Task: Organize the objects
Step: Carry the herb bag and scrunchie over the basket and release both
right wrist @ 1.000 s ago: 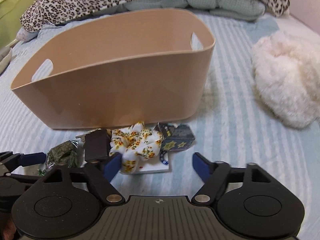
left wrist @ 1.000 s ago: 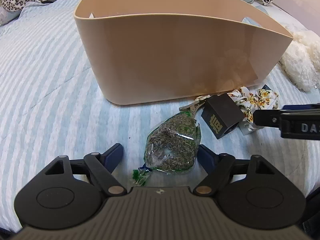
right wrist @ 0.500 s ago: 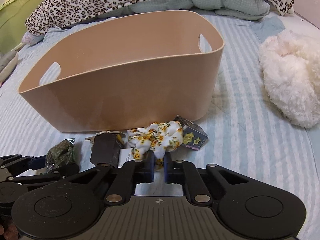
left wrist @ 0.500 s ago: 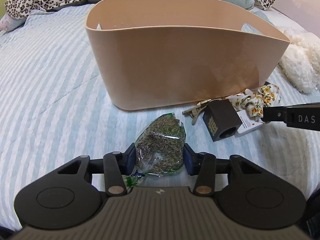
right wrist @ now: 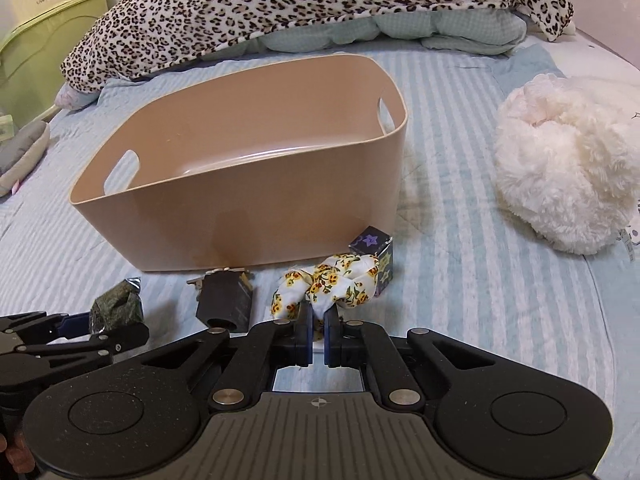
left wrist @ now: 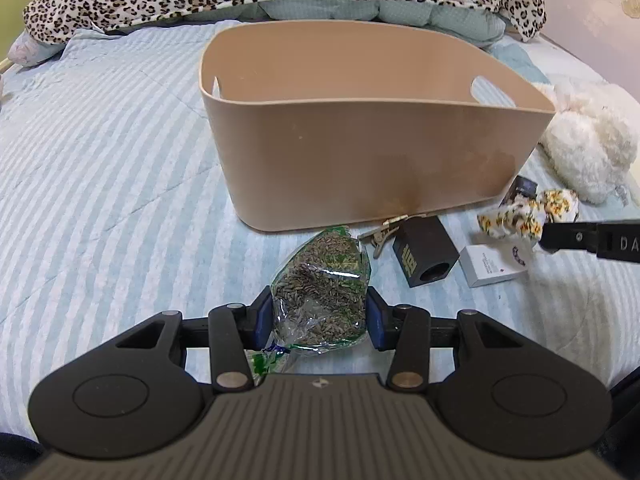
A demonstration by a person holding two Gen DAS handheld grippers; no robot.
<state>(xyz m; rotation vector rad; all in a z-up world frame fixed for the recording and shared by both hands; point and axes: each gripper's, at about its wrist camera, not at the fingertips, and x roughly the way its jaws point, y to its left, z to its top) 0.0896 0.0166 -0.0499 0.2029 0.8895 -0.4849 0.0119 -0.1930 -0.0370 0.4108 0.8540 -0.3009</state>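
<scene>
A tan plastic bin (left wrist: 372, 152) stands on the striped bed; it also shows in the right wrist view (right wrist: 248, 216) and looks empty. My left gripper (left wrist: 319, 316) is shut on a clear bag of dried herbs (left wrist: 320, 284) and holds it off the bed. My right gripper (right wrist: 318, 324) is shut on a floral scrunchie (right wrist: 332, 280), lifted in front of the bin; the scrunchie also shows in the left wrist view (left wrist: 528, 216). A black block (left wrist: 424, 252), a metal clip (left wrist: 384, 230), a white box (left wrist: 492, 266) and a dark star-printed box (right wrist: 374, 258) lie by the bin's front wall.
A white fluffy plush (right wrist: 568, 168) lies to the right of the bin. A leopard-print blanket (right wrist: 320, 4) is heaped along the far side of the bed. A green cabinet (right wrist: 40, 52) stands at far left.
Both grippers closed, the left on the herb bag and the right on the scrunchie. Both have since risen and drawn back, lifting the bag and scrunchie off the bed.
</scene>
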